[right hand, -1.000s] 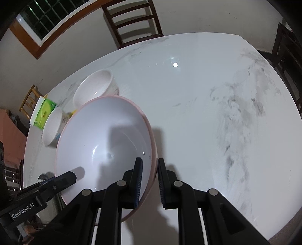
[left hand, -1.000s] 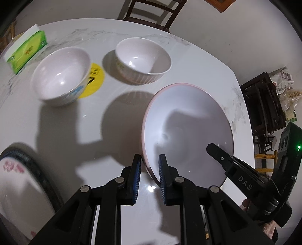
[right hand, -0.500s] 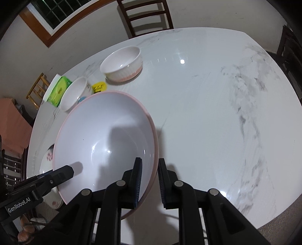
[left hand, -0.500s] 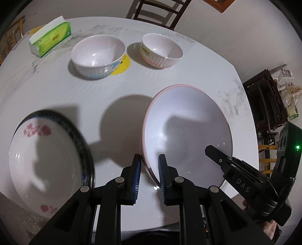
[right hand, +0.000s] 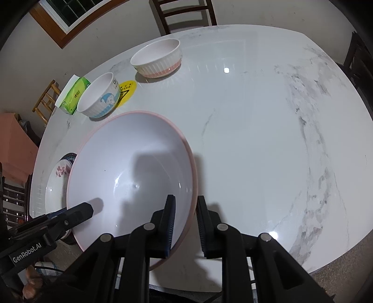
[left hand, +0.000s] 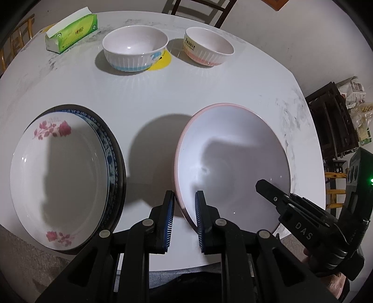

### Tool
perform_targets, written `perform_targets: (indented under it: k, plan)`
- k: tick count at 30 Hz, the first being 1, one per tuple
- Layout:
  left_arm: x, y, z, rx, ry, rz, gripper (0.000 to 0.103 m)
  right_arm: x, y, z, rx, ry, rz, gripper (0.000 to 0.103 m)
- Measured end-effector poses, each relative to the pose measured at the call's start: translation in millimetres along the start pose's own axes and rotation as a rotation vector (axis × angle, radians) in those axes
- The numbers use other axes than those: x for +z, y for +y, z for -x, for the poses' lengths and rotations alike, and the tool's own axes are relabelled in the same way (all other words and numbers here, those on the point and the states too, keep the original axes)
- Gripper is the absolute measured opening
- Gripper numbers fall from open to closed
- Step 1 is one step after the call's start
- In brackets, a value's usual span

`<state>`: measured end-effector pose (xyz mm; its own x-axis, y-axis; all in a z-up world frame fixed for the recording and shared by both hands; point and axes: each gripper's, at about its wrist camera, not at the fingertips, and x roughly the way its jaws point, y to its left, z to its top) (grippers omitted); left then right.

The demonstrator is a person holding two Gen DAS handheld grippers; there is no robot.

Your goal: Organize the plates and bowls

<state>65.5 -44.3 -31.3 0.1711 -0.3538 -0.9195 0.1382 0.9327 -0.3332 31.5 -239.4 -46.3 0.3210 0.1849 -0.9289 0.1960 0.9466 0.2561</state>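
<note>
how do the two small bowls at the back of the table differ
The left bowl has a blue band at its base and a blue cartoon figure; the right bowl has a pink band and dark lettering. The left bowl sits partly on a yellow sticker; the right bowl rests on bare table. Both are white, ribbed, upright and empty.

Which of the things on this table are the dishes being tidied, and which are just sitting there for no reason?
Part of the tidying:
- big pink-rimmed bowl
- blue-striped bowl
- pink-striped bowl
- flowered plate, on top of a blue-patterned plate

Just lying about:
- green tissue pack
- yellow sticker
- wooden chair
</note>
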Motion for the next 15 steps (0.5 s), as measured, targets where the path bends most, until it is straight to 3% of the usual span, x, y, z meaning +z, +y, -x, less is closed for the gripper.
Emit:
perform_targets:
  k: [15]
  plan:
    - [-12.1,3.0,-4.7,0.006,0.013,-0.003,0.015,-8.8,-2.7,-2.2,0.0,0.017,0.001,0.021]
